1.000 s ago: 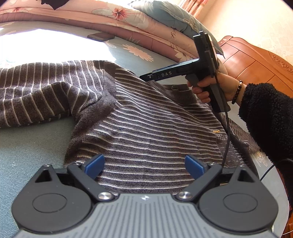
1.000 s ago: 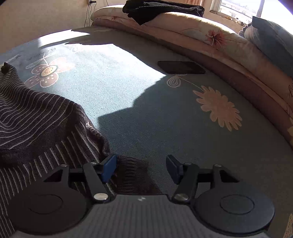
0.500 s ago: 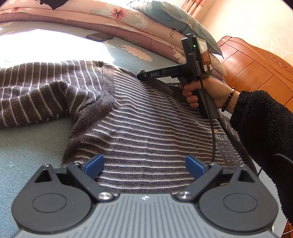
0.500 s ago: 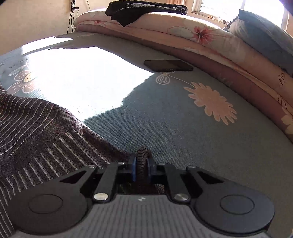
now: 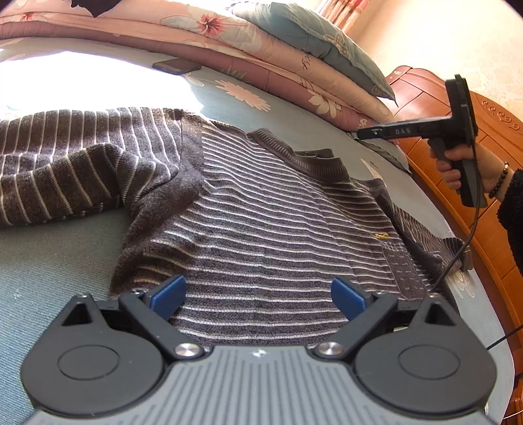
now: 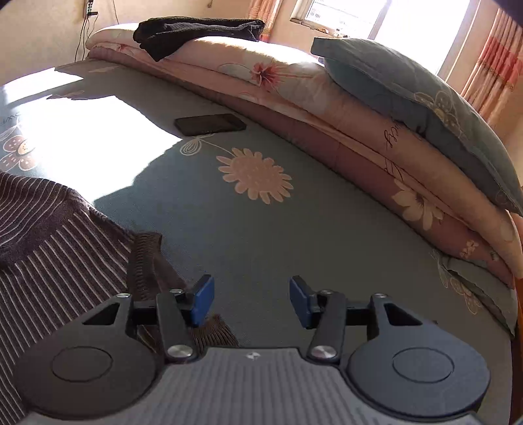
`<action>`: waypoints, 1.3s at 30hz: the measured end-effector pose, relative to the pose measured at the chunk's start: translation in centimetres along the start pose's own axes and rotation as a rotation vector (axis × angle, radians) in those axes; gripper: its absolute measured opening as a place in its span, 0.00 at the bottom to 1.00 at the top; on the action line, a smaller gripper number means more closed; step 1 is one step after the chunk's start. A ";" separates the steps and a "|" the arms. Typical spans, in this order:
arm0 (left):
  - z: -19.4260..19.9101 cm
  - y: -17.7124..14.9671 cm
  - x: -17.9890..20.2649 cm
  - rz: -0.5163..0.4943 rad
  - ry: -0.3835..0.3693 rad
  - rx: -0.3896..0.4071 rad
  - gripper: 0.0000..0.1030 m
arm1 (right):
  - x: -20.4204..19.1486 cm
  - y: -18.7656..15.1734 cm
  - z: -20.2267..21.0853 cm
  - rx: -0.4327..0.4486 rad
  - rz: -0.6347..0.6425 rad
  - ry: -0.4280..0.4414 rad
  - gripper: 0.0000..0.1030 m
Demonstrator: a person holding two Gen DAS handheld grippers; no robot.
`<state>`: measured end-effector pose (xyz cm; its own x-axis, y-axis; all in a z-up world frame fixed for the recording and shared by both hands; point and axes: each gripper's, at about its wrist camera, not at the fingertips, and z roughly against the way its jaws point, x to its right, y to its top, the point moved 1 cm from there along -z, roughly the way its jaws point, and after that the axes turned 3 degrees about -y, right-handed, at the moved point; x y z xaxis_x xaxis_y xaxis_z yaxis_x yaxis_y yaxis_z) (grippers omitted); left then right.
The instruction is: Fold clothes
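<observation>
Right hand-held gripper point(image 6: 251, 300), jaws opening and empty, hangs above the collar while the left hand-held gripper point(image 5: 258, 296) gapes over the striped sweater point(image 5: 278, 229) spread on the bed point(image 6: 261, 229): soft, limp knit, best pinched at shoulder or hem.

Your bed's teal floral sheet point(image 6: 294, 235) lies half in hard sunlight. Pink floral quilt point(image 6: 327, 98) folded along its far edge, teal pillow point(image 6: 408, 98) on top. Window point(image 6: 346, 16), striped curtains point(image 6: 490, 59) behind.
</observation>
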<state>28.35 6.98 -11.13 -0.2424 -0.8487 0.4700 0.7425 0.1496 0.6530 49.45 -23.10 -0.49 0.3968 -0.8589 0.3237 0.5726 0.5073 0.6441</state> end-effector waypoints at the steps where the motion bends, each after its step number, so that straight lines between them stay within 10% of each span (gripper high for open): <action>1: 0.0 0.0 0.0 -0.003 0.001 0.000 0.93 | 0.9 -1.1 0.1 -0.013 -0.006 -0.011 0.54; 14: -0.9 -0.6 1.3 -0.096 0.042 0.000 0.99 | 4.5 -8.3 -7.2 -0.092 -0.024 0.128 0.61; 18: -1.0 -0.7 1.5 -0.118 0.051 0.001 0.99 | 5.2 -9.0 -6.7 -0.077 -0.106 0.242 0.15; 26: -0.8 -0.6 1.1 -0.095 0.033 0.008 0.99 | 5.4 -8.5 -6.8 -0.054 -0.071 -0.009 0.05; 31: -0.7 -0.6 1.1 -0.093 0.029 0.008 0.99 | 6.0 -9.4 -7.6 -0.073 -0.121 -0.068 0.07; 34: -0.7 -0.6 1.0 -0.091 0.027 0.009 0.99 | 6.4 -8.5 -6.2 0.012 -0.163 0.010 0.46; 39: -0.9 -0.8 1.3 -0.116 0.039 0.007 0.99 | 4.2 -6.3 -6.3 0.038 -0.063 0.185 0.52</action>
<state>28.00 5.31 -11.54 -0.3020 -0.8794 0.3681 0.7063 0.0529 0.7059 52.02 -29.47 -7.55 0.4881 -0.8595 0.1519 0.5740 0.4472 0.6860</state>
